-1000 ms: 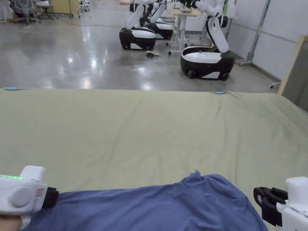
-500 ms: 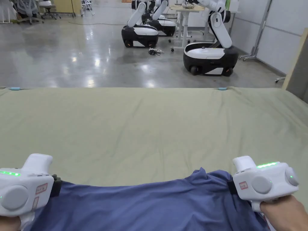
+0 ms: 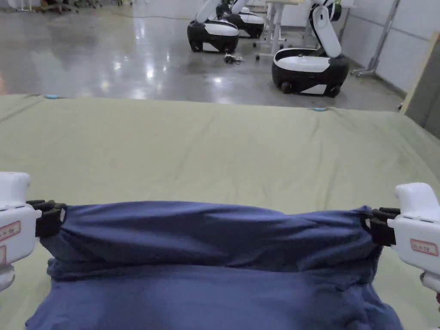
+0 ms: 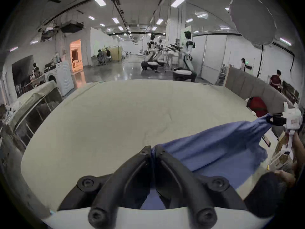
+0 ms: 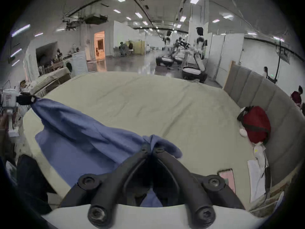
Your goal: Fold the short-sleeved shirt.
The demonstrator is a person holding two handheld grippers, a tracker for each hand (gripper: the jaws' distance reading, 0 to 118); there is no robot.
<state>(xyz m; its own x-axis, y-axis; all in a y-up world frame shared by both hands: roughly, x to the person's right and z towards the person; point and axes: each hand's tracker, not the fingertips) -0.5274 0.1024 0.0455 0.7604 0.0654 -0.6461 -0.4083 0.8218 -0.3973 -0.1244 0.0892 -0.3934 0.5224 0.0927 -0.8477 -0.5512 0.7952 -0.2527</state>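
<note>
A blue short-sleeved shirt (image 3: pixel 215 266) lies at the near edge of the olive-green table (image 3: pixel 215 146). Its far edge is lifted and stretched taut between my two grippers. My left gripper (image 3: pixel 56 212) is shut on the shirt's left corner; in the left gripper view the jaws (image 4: pixel 152 151) pinch blue cloth (image 4: pixel 214 143). My right gripper (image 3: pixel 369 219) is shut on the right corner, and the right gripper view shows cloth (image 5: pixel 82 133) bunched at its jaws (image 5: pixel 151 147). The lower part of the shirt rests on the table toward me.
The wide green cover stretches far ahead of the shirt. A red bag (image 5: pixel 256 126) lies at the table's right side against a grey padded panel (image 5: pixel 264 90). Black-and-white wheeled robots (image 3: pixel 309 68) stand on the shiny floor beyond the table.
Both grippers have spread apart and risen, pulling the shirt's far edge up and taut. One second ago the right gripper was open beside the shirt; it then closed on the corner.
</note>
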